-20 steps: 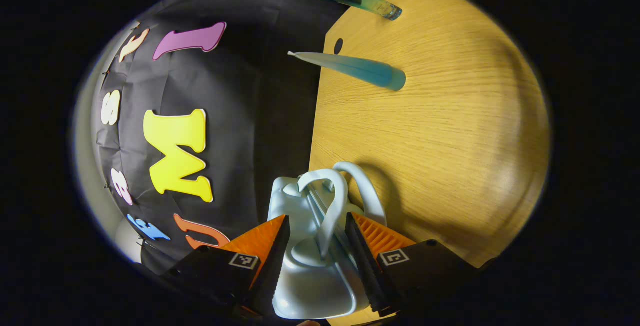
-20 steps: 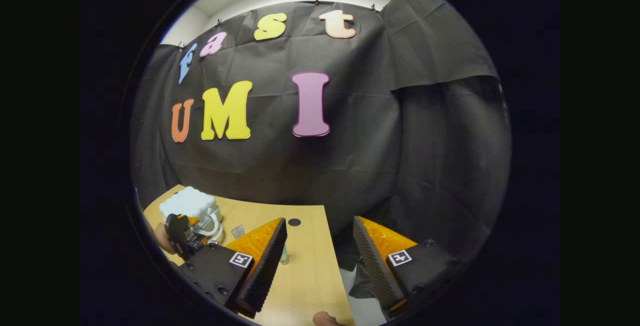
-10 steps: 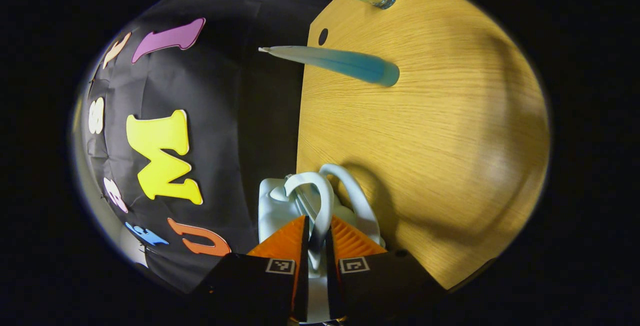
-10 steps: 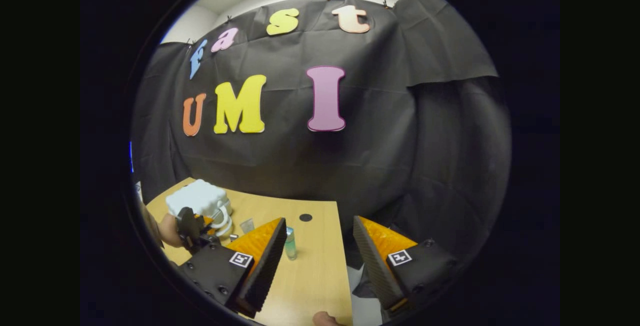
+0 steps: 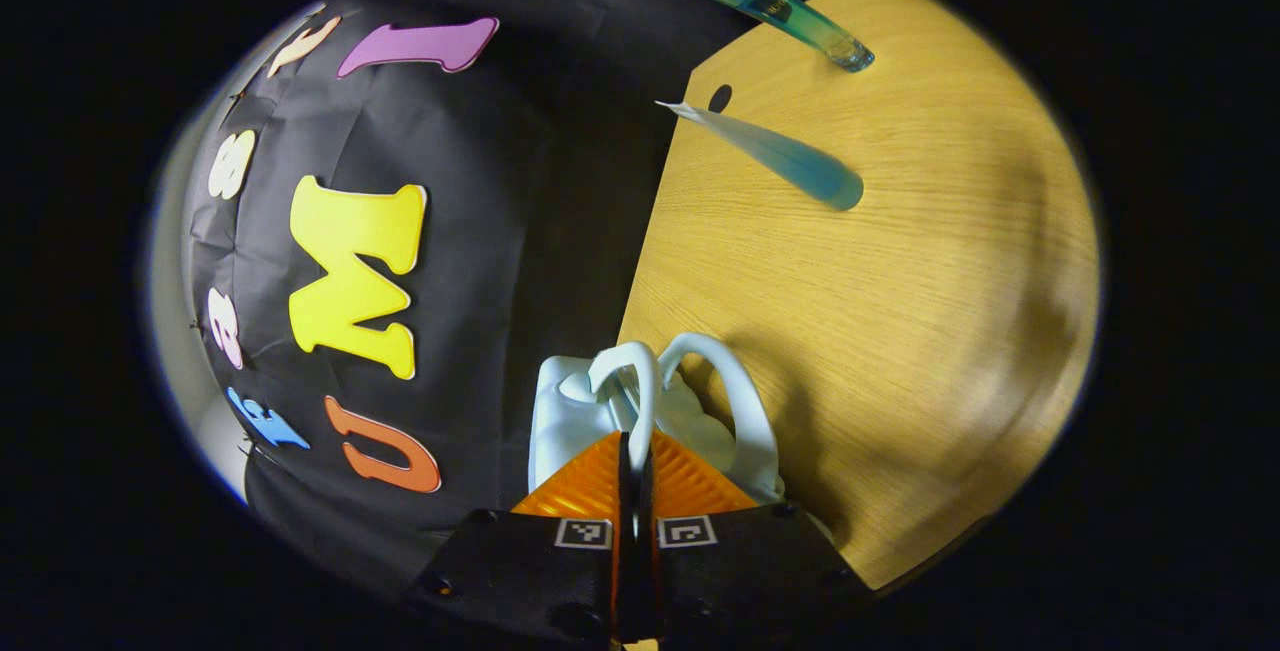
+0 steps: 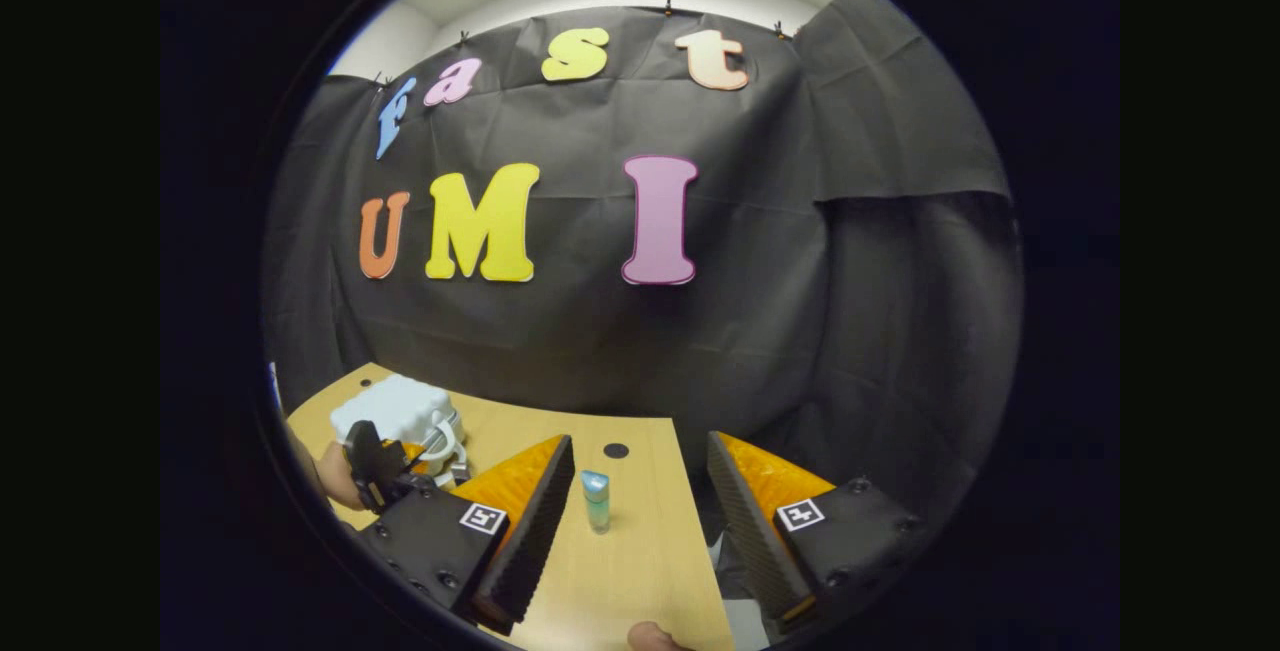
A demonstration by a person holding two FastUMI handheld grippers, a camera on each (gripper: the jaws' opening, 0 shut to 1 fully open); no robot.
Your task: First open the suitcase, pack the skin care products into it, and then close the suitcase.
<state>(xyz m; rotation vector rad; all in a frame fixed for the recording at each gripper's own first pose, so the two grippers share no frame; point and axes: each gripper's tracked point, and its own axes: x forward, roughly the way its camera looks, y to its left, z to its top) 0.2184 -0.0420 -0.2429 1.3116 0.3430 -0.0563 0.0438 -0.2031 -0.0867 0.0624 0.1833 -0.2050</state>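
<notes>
Wood-grain table (image 5: 900, 311) carries the small pale-blue suitcase (image 5: 565, 411) at its edge, where the left gripper (image 5: 634, 476) pinches one thin looped handle (image 5: 642, 401), likely light, stiff and slick, while the right gripper (image 6: 640, 521) hangs wide open and empty near a blue-green bottle (image 6: 595, 501).
</notes>
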